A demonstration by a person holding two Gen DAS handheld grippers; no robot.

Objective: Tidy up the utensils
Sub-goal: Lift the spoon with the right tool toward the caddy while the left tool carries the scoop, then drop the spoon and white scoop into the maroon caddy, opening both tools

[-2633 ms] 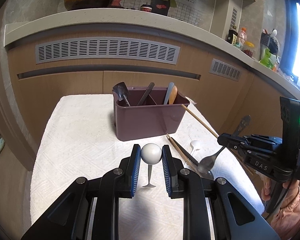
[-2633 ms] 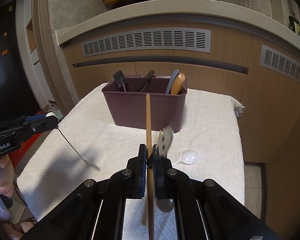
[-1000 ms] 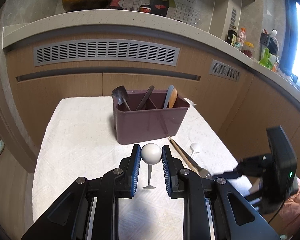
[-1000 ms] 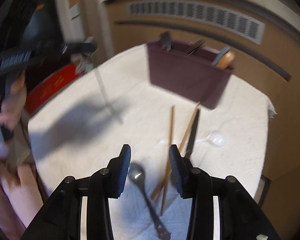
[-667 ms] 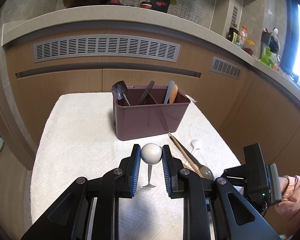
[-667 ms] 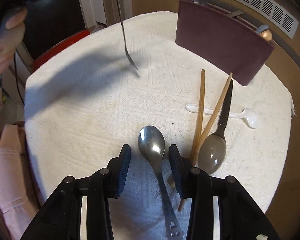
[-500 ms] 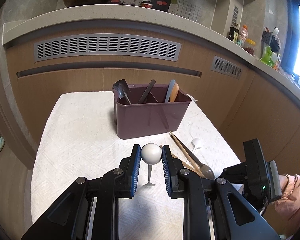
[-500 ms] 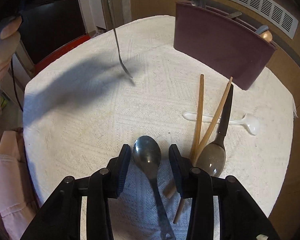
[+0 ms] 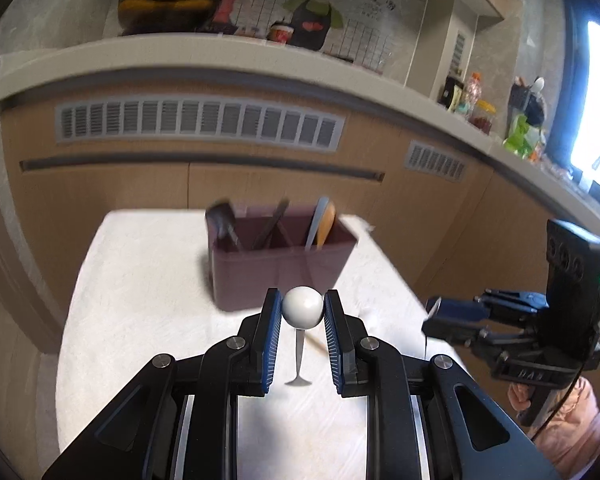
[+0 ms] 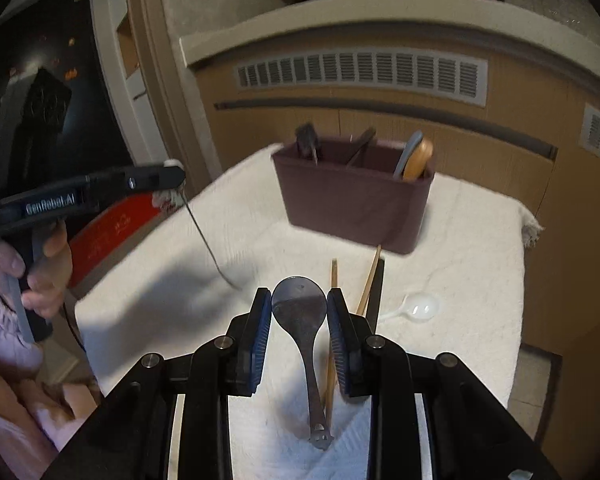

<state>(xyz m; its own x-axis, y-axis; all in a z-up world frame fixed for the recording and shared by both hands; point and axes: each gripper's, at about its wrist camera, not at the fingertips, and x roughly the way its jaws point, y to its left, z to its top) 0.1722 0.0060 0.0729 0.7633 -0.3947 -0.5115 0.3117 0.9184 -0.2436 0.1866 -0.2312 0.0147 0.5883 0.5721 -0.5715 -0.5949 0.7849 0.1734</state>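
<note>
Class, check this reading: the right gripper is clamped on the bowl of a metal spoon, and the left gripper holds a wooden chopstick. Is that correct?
Not quite. The left gripper holds a white-bowled spoon, not a chopstick, as the left wrist view shows. The chopsticks lie on the cloth. The right gripper does clamp the metal spoon by its bowl.

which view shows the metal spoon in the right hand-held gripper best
The right wrist view: the metal spoon fills the middle, bowl clamped between the right hand-held gripper pads, handle hanging down. The left wrist view shows only that gripper from the side, the spoon barely visible.
</note>
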